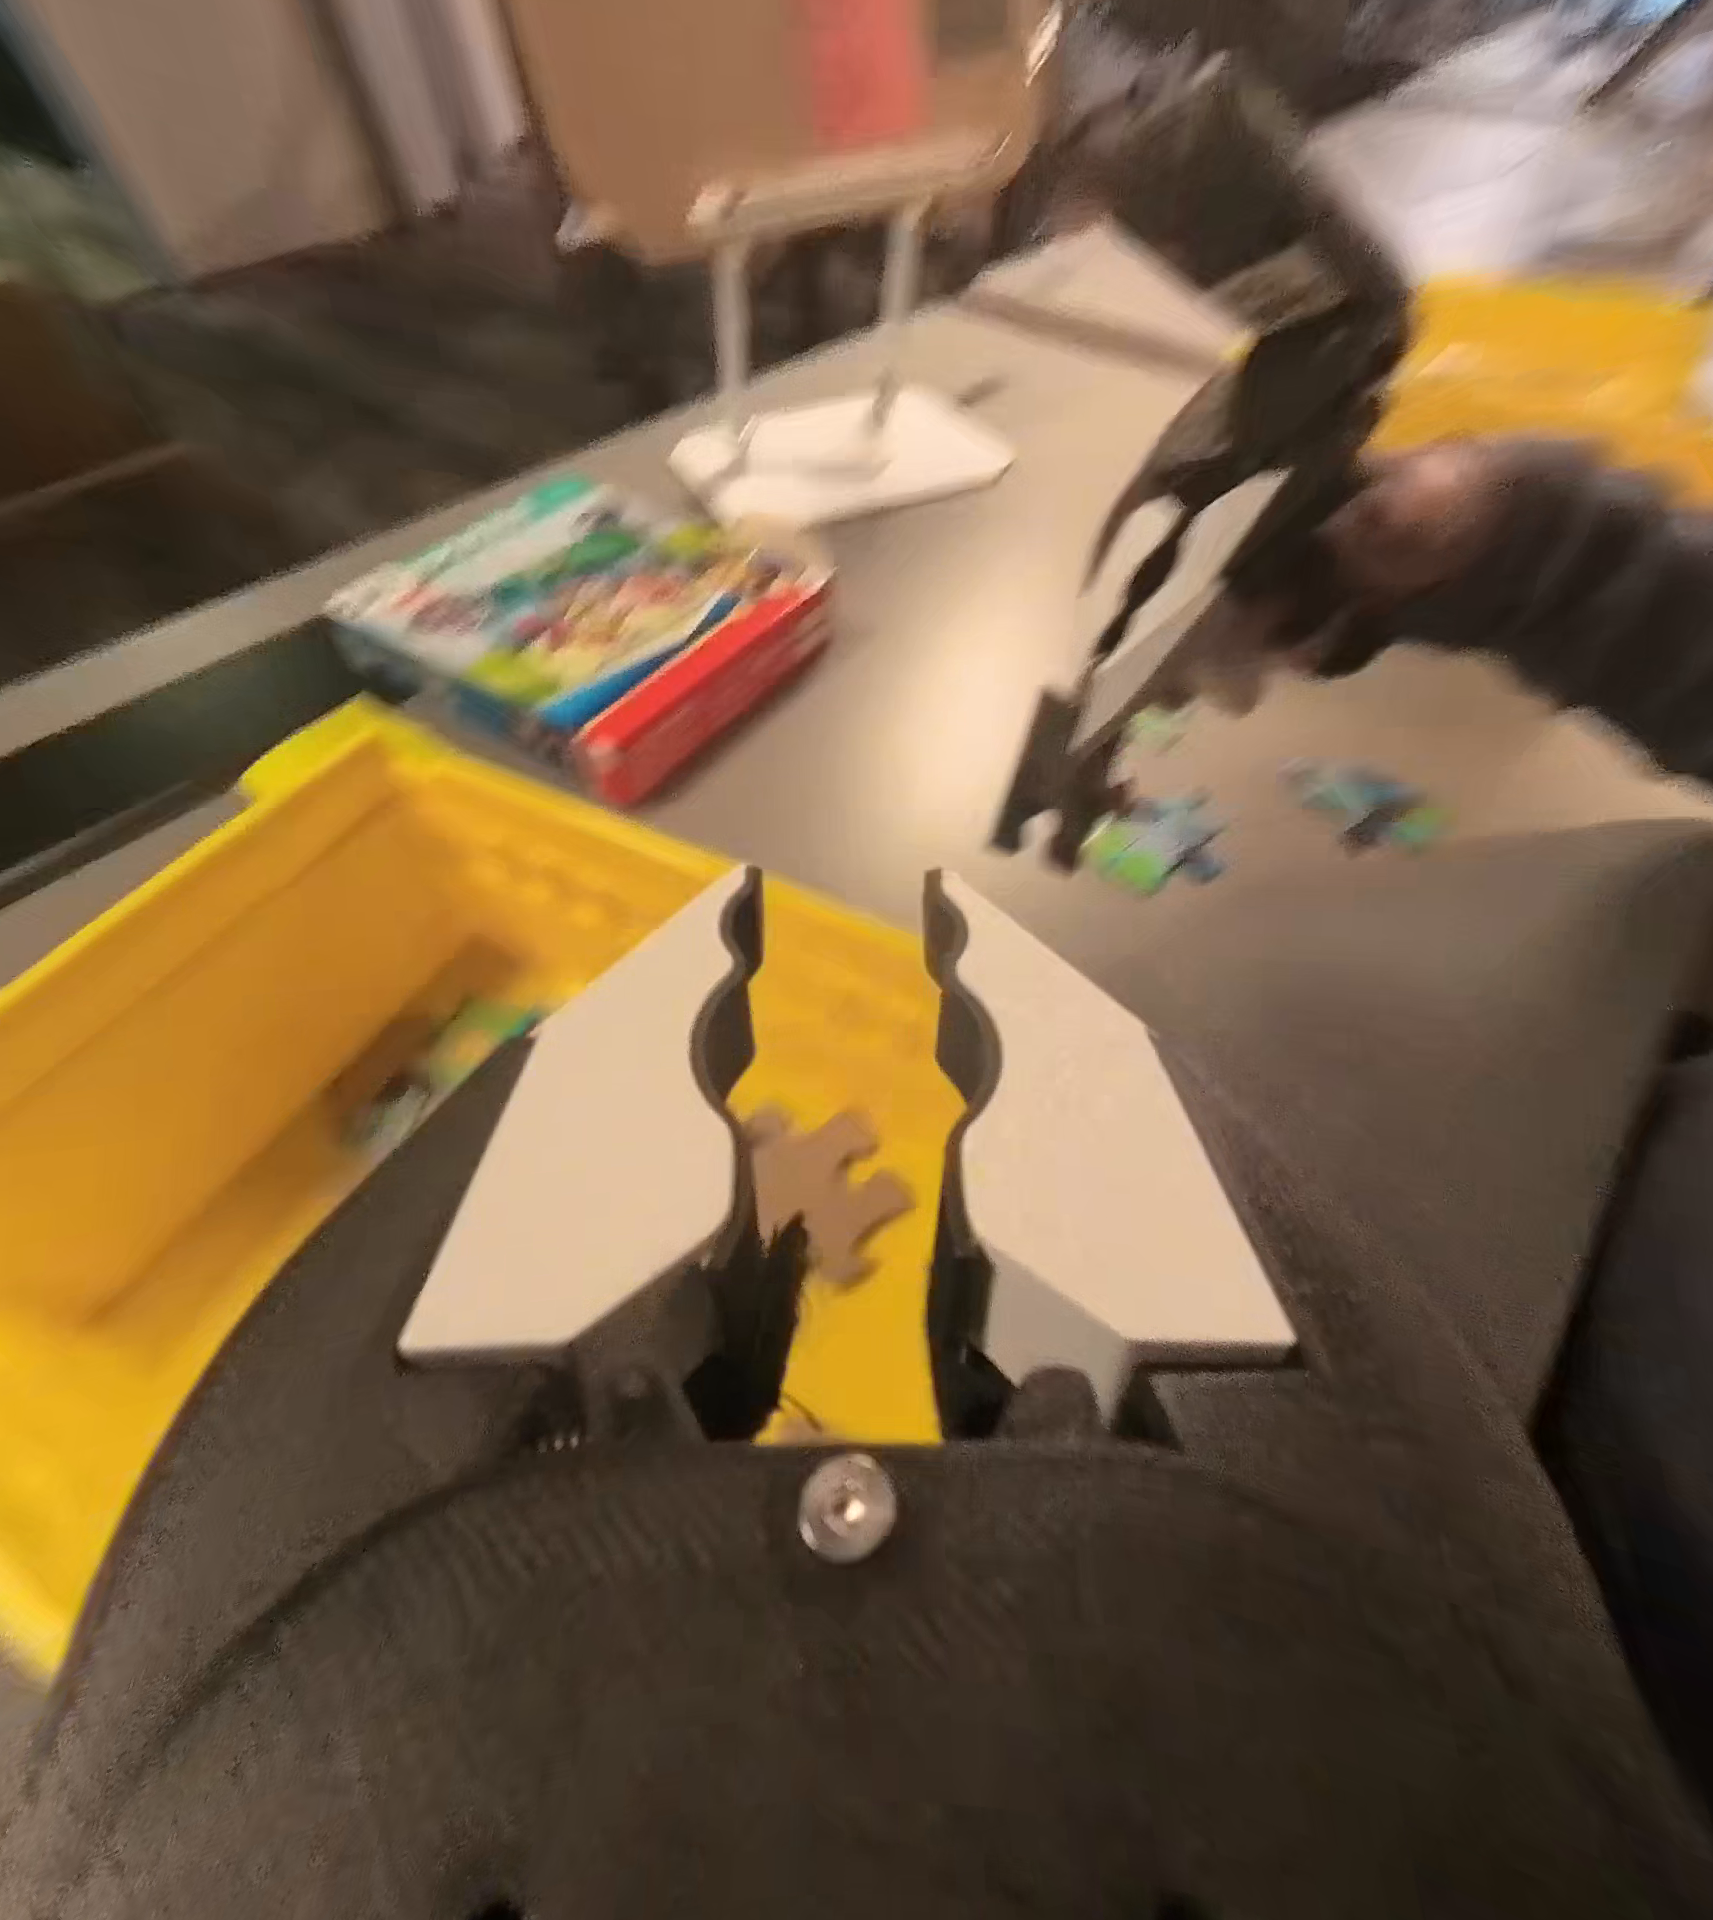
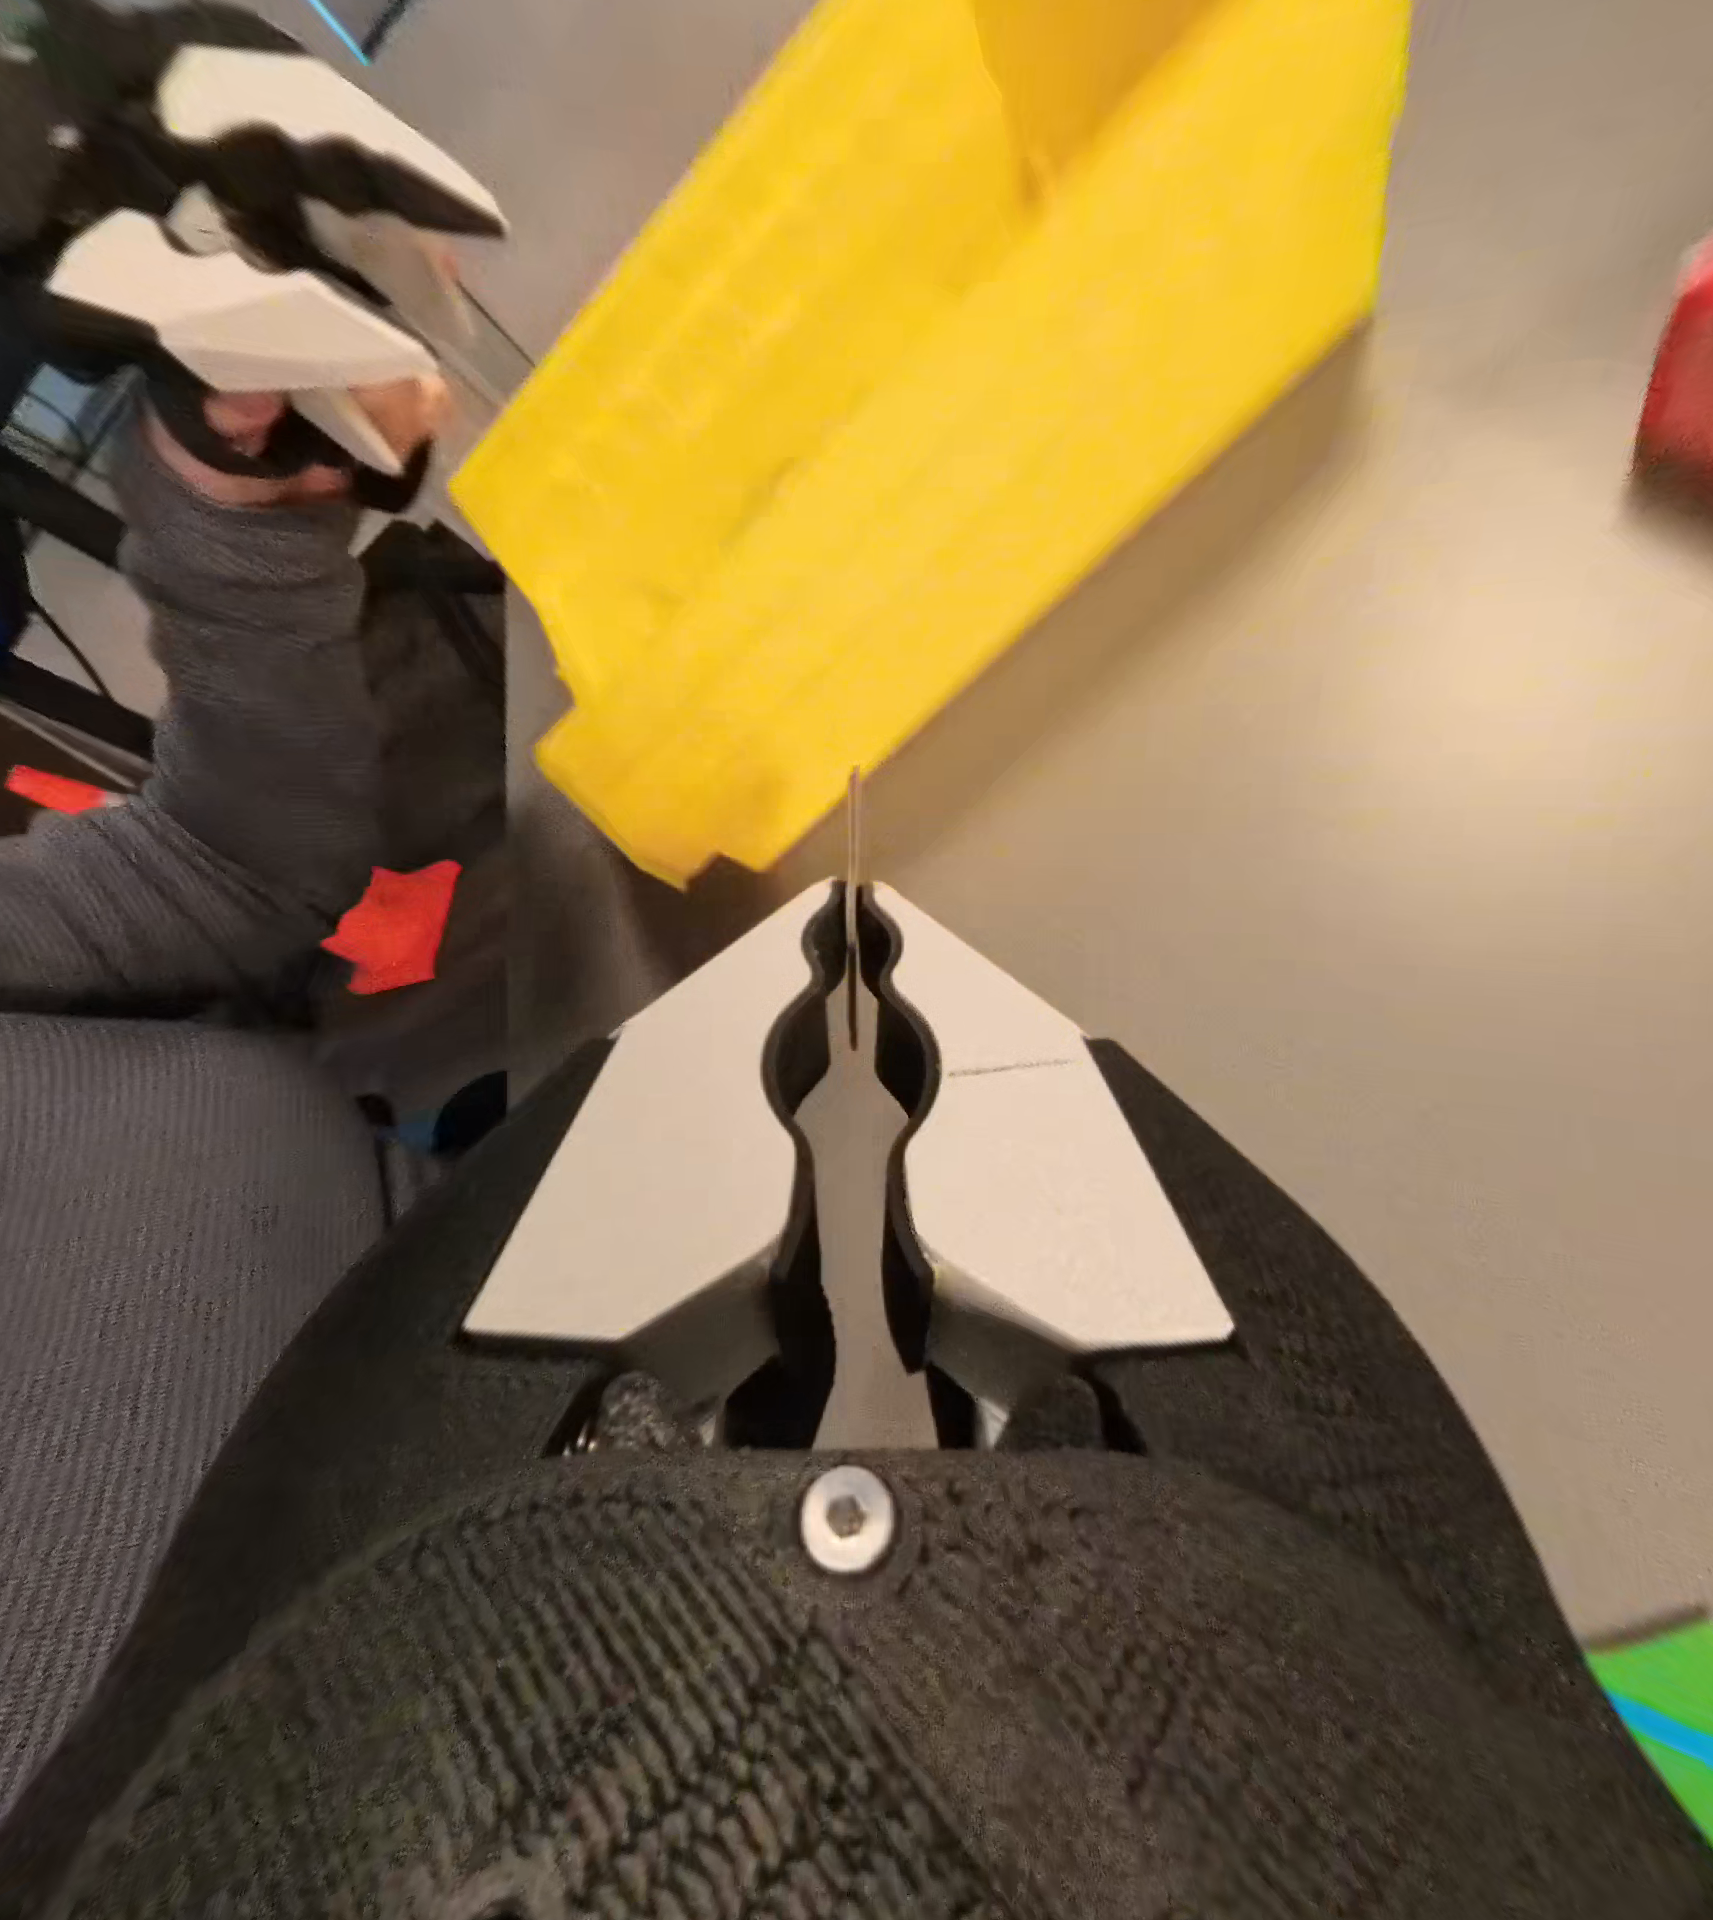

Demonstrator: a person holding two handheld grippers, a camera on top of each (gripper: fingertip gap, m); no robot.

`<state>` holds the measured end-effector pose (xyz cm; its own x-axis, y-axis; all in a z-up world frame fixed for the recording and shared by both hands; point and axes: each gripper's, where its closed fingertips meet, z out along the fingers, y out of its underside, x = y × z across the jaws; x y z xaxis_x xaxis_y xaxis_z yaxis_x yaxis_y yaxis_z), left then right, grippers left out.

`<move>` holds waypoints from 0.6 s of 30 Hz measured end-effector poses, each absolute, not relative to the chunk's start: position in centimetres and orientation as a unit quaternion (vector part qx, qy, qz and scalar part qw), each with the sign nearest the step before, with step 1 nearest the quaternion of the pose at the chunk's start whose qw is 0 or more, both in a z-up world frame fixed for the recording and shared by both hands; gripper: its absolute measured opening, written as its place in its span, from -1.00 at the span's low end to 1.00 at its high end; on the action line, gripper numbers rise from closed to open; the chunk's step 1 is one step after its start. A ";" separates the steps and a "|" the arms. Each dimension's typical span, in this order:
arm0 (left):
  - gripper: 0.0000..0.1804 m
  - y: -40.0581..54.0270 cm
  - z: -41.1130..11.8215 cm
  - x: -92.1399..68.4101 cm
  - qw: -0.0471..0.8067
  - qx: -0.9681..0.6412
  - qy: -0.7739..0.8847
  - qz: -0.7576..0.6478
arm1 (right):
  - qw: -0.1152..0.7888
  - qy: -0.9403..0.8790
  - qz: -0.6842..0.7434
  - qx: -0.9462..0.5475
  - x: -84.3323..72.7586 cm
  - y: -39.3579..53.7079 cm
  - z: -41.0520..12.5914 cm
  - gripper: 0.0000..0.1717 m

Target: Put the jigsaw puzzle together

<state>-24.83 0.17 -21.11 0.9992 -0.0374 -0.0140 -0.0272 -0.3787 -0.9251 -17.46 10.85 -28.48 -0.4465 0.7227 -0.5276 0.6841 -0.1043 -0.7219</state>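
Left tool (image 1: 841, 883): jaws parted, nothing between the tips. It sits over the near-right corner of the yellow bin (image 1: 208, 1039). A brown puzzle piece (image 1: 821, 1164), back side up, shows in the gap behind the tips, against the bin's yellow; can't tell whether it is lying there or falling. More coloured pieces (image 1: 436, 1049) lie in the bin to the tool's left.

Right tool (image 2: 852, 894): tips shut on a thin flat piece (image 2: 854, 831), seen edge-on, sticking out ahead of the tips. The bin (image 2: 883, 436) is ahead and to its left. From the left view this tool (image 1: 1060, 821) is just above loose pieces (image 1: 1158, 842) on the tabletop (image 1: 935, 644); the puzzle box (image 1: 603, 613) is further left of it.

Risks, my read:
- Right grip is only at the very tips on a thin card edge. A fast swing could make the piece pivot or slip out.
- Both views are motion-blurred, so things are moving quick. The tools could clip each other over the bin.
- The bin sits near the tabletop edge. A knock on the rim could shove it off.
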 end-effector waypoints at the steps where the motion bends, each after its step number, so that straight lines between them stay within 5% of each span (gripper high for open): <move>1: -0.67 -0.1 -22.7 -26.2 0.519 -0.855 0.003 0.026 | -0.006 -0.660 0.516 -0.546 -17.5 11.3 -29.9 -1.00; 4: -0.60 -0.8 -28.5 -28.9 0.380 -0.920 -0.008 0.095 | -0.024 -0.644 0.479 -0.595 -17.9 12.8 -33.6 -0.99; 7: -0.55 -0.7 -32.9 -30.3 0.284 -0.948 0.022 0.141 | 0.051 -0.630 0.405 -0.661 -18.9 16.1 -36.1 -0.33; 9: -0.56 -0.6 -34.8 -31.2 0.240 -0.956 0.036 0.165 | 0.118 -0.640 0.375 -0.660 -19.1 17.5 -35.8 -0.12; 15: -0.18 0.3 -36.9 -31.0 0.216 -0.972 0.021 0.088 | 0.176 -0.666 0.404 -0.602 -17.9 16.3 -32.0 -0.08; 18: -0.25 0.2 -37.2 -30.8 0.205 -0.977 0.011 0.058 | 0.179 -0.657 0.432 -0.591 -17.4 15.8 -30.6 -0.10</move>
